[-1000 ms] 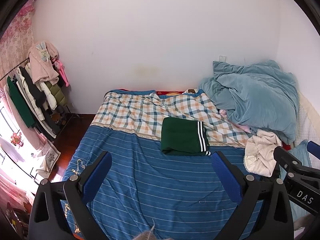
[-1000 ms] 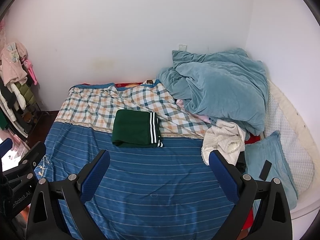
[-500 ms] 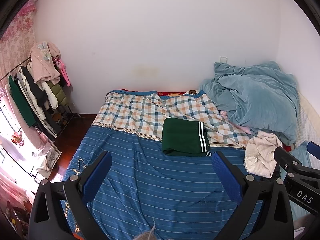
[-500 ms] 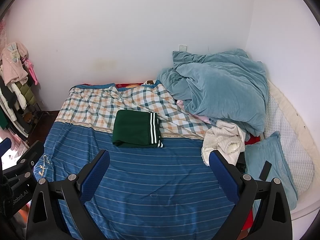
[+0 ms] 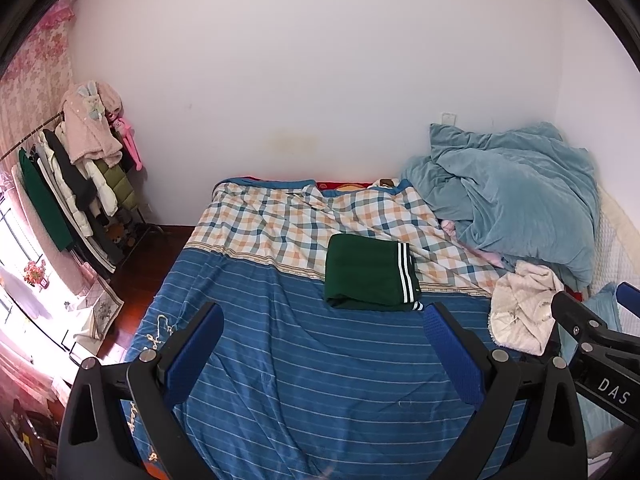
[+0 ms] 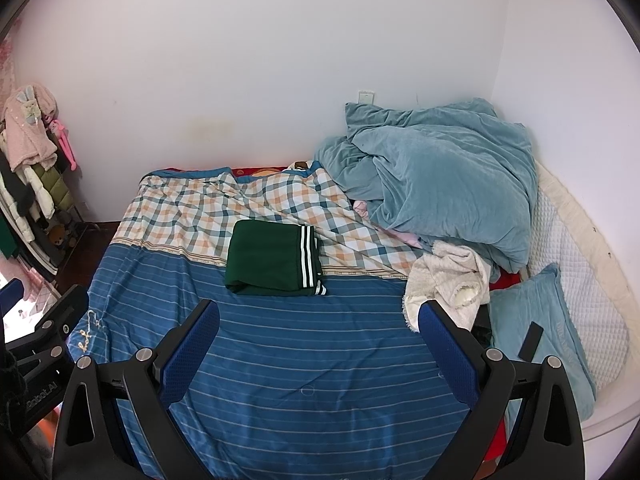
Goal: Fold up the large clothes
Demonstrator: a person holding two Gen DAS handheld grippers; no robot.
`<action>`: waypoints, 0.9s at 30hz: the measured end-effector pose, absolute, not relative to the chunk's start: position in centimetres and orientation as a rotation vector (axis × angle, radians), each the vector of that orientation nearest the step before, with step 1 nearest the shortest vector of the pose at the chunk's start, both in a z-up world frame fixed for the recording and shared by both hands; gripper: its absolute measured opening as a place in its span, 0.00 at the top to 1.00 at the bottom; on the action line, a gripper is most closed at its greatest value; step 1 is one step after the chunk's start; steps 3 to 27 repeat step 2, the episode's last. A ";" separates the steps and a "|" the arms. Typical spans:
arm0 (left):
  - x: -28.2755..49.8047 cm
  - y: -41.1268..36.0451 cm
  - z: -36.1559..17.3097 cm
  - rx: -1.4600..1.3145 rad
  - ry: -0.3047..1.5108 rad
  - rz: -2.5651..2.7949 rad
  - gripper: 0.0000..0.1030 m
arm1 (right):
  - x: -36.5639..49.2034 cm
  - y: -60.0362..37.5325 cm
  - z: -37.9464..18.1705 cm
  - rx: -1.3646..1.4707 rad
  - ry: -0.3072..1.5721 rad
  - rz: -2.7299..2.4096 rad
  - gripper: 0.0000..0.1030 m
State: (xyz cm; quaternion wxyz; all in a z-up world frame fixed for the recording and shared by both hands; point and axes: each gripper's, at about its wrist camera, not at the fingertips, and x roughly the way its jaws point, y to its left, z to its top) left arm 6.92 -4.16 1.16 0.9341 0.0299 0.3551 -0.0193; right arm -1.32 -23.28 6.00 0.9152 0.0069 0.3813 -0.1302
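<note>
A dark green garment with white stripes (image 5: pixel 370 272) lies folded into a neat rectangle on the bed, where the plaid part of the cover meets the blue striped part; it also shows in the right wrist view (image 6: pixel 274 258). My left gripper (image 5: pixel 322 328) is open and empty, held above the blue striped cover (image 5: pixel 320 380), short of the garment. My right gripper (image 6: pixel 319 326) is open and empty, also above the cover (image 6: pixel 312 380). The right gripper's body shows at the right edge of the left wrist view (image 5: pixel 600 356).
A crumpled light blue duvet (image 6: pixel 440 176) fills the bed's far right corner. A cream fleece garment (image 6: pixel 448 280) lies bunched beside a blue pillow (image 6: pixel 548 328) with a dark phone (image 6: pixel 531 340) on it. A clothes rack (image 5: pixel 72 184) stands at the left wall.
Both grippers have drawn back and risen slightly, so the bed sits a little lower in view. The folded green garment has not moved.
</note>
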 end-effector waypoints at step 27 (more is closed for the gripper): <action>6.7 -4.1 1.4 0.051 0.723 -0.050 0.01 | -1.6 -23.2 6.0 0.019 0.784 -0.270 0.02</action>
